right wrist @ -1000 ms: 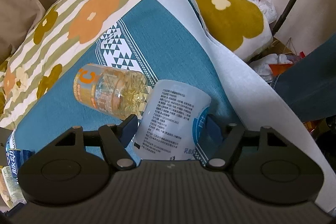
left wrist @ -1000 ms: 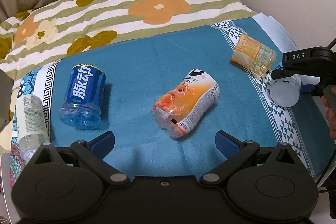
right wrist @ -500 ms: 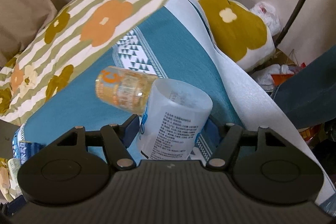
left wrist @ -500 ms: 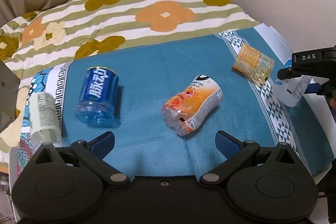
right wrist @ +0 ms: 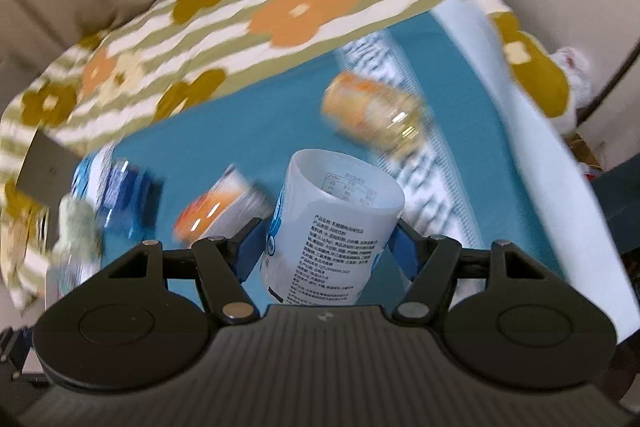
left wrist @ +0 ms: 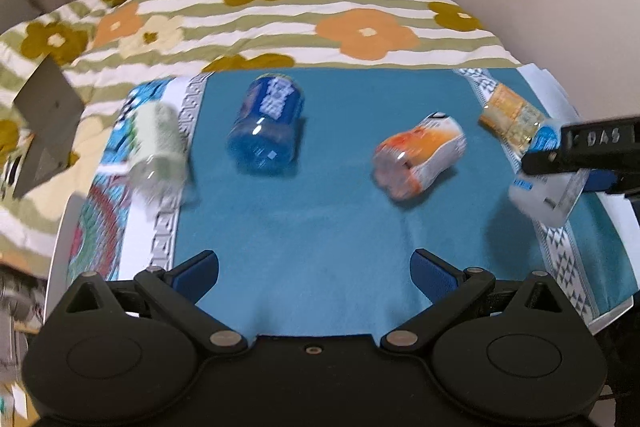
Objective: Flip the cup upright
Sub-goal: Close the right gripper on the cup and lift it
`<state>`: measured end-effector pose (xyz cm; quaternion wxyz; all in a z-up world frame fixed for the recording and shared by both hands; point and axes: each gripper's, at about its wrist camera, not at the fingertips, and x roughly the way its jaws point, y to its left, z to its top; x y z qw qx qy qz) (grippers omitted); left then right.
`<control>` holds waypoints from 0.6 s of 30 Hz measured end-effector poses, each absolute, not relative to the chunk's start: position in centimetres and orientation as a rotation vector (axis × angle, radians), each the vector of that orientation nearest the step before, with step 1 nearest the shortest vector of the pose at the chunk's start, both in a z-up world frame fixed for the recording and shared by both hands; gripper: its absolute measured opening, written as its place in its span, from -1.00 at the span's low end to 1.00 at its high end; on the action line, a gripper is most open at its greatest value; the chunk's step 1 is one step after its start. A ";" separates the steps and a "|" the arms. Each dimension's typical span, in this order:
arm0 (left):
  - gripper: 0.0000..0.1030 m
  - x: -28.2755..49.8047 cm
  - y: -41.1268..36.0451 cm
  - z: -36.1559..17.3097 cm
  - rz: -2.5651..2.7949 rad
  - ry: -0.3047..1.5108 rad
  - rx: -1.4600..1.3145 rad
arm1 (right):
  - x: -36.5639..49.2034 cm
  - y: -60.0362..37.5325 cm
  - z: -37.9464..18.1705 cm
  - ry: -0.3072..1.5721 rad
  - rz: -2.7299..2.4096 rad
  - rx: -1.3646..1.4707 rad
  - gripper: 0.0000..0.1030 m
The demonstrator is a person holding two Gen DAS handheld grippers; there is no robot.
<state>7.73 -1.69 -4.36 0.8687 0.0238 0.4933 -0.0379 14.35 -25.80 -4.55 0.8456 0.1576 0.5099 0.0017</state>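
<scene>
The right hand-held gripper clamps the white cup between its blue pads, at the right edge of the teal cloth on the bed; the cup is tilted, its open mouth facing up and away. The left hand-held gripper hangs wide apart and empty over the cloth's near side. Lying on their sides are an orange cup, a blue cup, a green cup and a yellow cup.

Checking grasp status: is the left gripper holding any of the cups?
No. The left gripper is open with only blue cloth between its fingers; the white cup sits in the right gripper.
</scene>
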 end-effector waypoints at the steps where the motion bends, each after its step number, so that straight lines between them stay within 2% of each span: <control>1: 1.00 7.2 -1.2 -4.5 -0.070 1.035 0.040 | 14.0 -25.0 -4.8 1.088 0.025 0.321 0.59; 18: 1.00 3.0 3.5 -6.9 0.015 1.104 -0.037 | 11.8 -14.6 -10.2 1.227 0.246 0.081 0.61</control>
